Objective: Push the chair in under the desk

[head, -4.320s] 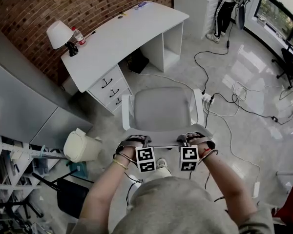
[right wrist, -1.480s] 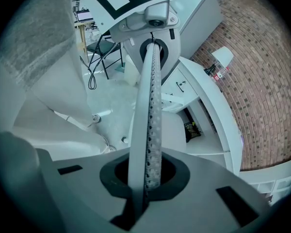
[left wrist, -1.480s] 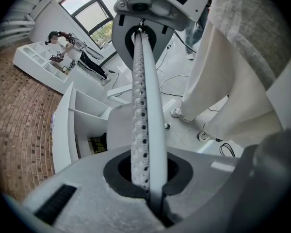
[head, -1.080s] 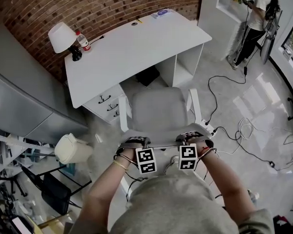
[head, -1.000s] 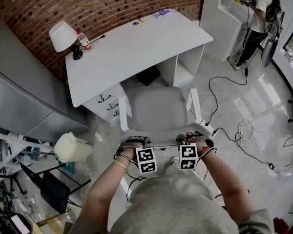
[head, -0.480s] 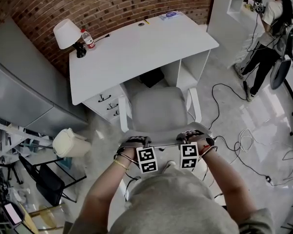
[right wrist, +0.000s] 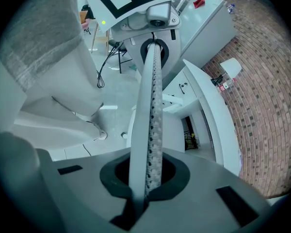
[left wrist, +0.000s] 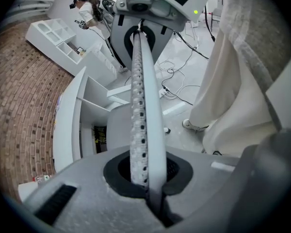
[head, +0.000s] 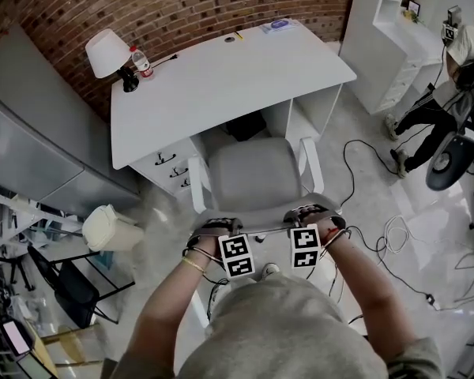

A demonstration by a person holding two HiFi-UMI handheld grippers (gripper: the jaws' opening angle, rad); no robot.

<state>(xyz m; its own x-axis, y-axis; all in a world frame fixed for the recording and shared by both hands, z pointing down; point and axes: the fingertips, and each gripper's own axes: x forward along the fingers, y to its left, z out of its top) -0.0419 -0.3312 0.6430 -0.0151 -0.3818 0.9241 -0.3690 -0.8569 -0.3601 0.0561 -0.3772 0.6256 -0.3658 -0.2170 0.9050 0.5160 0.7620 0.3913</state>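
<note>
Left jaws: the left gripper (head: 220,229) is clamped shut on the thin perforated backrest edge (left wrist: 138,81), which runs straight out from between the jaws.
Right jaws: the right gripper (right wrist: 144,176) is closed on the same edge, beside the left one, with a short bare stretch between them.
Chair (head: 249,172): the grey seat lies just beyond the jaws, squared to the kneehole; its front edge is just at the desk's near edge, not yet beneath it.
Desk (head: 221,77): white, beyond the chair; drawers (head: 172,174) sit to the left of the seat, and a lamp (head: 103,52) and bottle (head: 142,60) stand at the far-left corner.
Change: four seconds ago the chair was seen well apart from the desk and askew; the gap has been closed and the seat lined up.
Surroundings: cables (head: 371,160) and a person (head: 458,61) are seen off to the right.
</note>
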